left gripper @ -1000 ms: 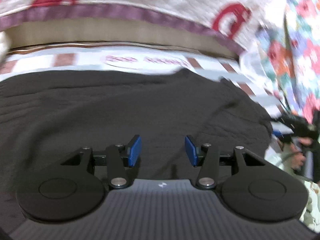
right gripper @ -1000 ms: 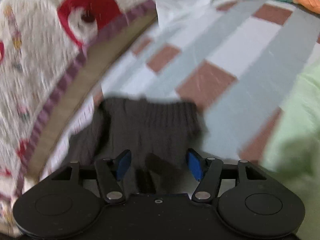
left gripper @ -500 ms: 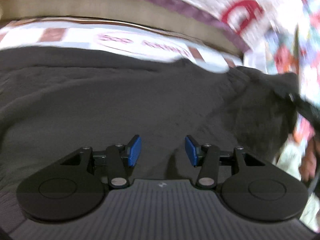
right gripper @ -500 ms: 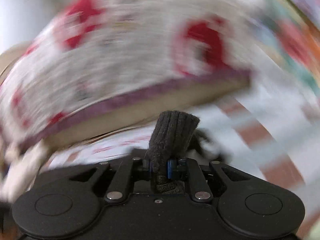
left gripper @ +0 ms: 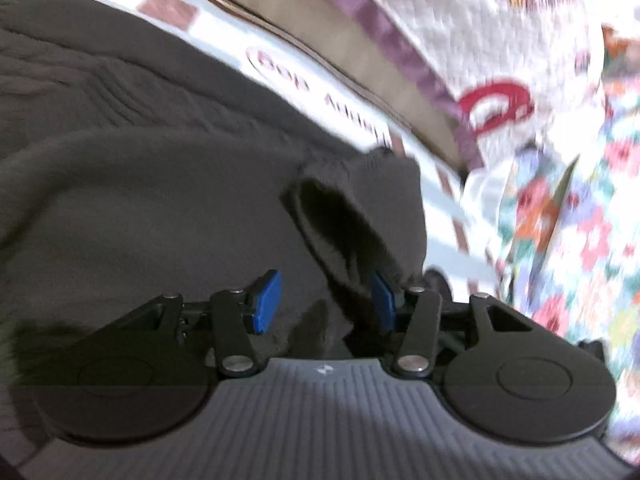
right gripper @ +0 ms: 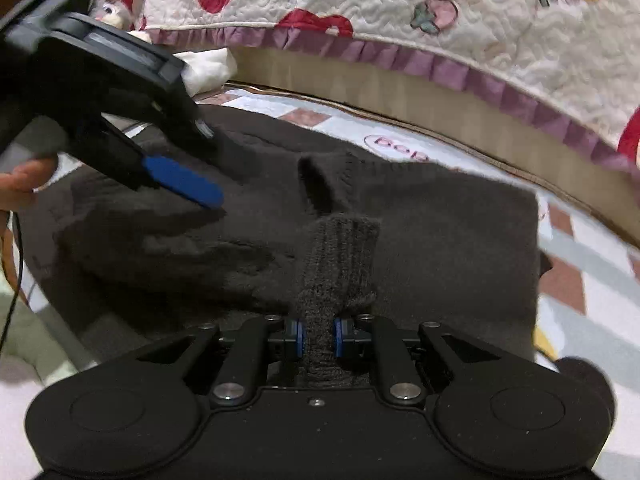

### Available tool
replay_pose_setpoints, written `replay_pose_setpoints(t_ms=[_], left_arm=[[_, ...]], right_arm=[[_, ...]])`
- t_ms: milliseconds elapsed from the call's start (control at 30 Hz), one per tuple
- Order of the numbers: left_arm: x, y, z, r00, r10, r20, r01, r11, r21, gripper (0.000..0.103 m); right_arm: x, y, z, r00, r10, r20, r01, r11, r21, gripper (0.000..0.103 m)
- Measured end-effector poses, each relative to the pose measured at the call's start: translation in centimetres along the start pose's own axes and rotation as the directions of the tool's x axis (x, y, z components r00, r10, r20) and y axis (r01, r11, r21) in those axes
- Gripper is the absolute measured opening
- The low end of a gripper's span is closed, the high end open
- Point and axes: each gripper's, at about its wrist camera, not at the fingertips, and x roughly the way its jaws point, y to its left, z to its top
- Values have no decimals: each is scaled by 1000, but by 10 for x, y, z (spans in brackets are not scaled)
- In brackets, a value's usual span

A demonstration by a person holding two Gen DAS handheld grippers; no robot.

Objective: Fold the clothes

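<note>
A dark brown knit sweater (left gripper: pixel 140 184) lies spread on the bed; it also shows in the right wrist view (right gripper: pixel 440 240). My right gripper (right gripper: pixel 318 338) is shut on the ribbed sleeve cuff (right gripper: pixel 336 252) and holds it over the sweater body. The sleeve (left gripper: pixel 344 224) also shows in the left wrist view, rising beside the right blue pad. My left gripper (left gripper: pixel 324 302) is open and empty just above the sweater; it shows in the right wrist view (right gripper: pixel 176 178) at upper left.
The checked bed sheet (right gripper: pixel 580 272) lies under the sweater. A quilted white cover with a purple frill (right gripper: pixel 440 40) runs along the far side. A floral fabric (left gripper: pixel 580 220) hangs at the right. A light green cloth (right gripper: pixel 24 332) lies at the left.
My right gripper has carried the sleeve cuff across onto the sweater body, close to the left gripper. My left gripper has swung right and stays open.
</note>
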Motion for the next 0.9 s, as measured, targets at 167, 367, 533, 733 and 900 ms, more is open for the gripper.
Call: replay_pose_setpoints(t_ms=[167, 367, 533, 733, 900], left_arm=[[21, -6, -1, 999, -21, -48, 21, 1000, 2, 50], [16, -1, 1, 999, -37, -27, 36, 999, -34, 52], [18, -5, -5, 999, -16, -43, 16, 1000, -3, 56], [29, -19, -18, 994, -52, -98, 58, 996, 61, 58], [48, -28, -21, 999, 10, -42, -4, 990, 142, 58]], right_arm=[[-13, 14, 4, 998, 48, -42, -51, 996, -68, 38], [-52, -18, -5, 937, 345, -53, -325, 918, 227, 30], [-92, -47, -15, 987, 122, -104, -91, 962, 257, 34], [-126, -35, -26, 989, -11, -151, 46, 972, 232, 56], [-96, -10, -31, 961, -184, -205, 198, 979, 50, 65]])
